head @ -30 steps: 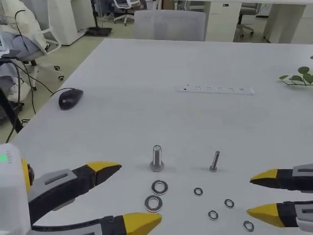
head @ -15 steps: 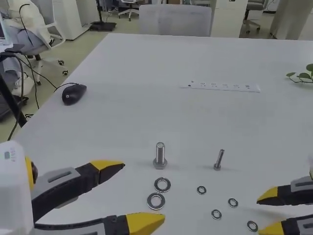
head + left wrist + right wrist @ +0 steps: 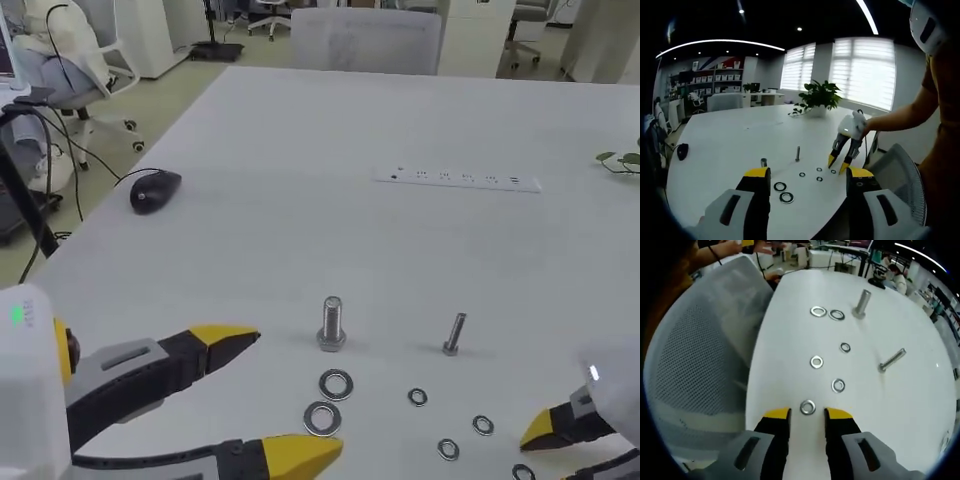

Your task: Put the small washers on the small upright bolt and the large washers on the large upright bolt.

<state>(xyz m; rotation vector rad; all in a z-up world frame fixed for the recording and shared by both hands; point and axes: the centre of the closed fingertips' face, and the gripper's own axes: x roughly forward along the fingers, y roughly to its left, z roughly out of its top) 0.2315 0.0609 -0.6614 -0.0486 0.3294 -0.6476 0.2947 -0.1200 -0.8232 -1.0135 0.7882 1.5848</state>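
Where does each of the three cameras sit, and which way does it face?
Head view: on the person's headset, facing forward and down at the table; left gripper lower left, right gripper lower right.
Left gripper view: on the left gripper, facing along its open jaws across the table; the person's arm holds the right gripper opposite.
Right gripper view: on the right gripper, facing down at a small washer between the tips of its open jaws.
Shared: all three see the large bolt and small bolt.
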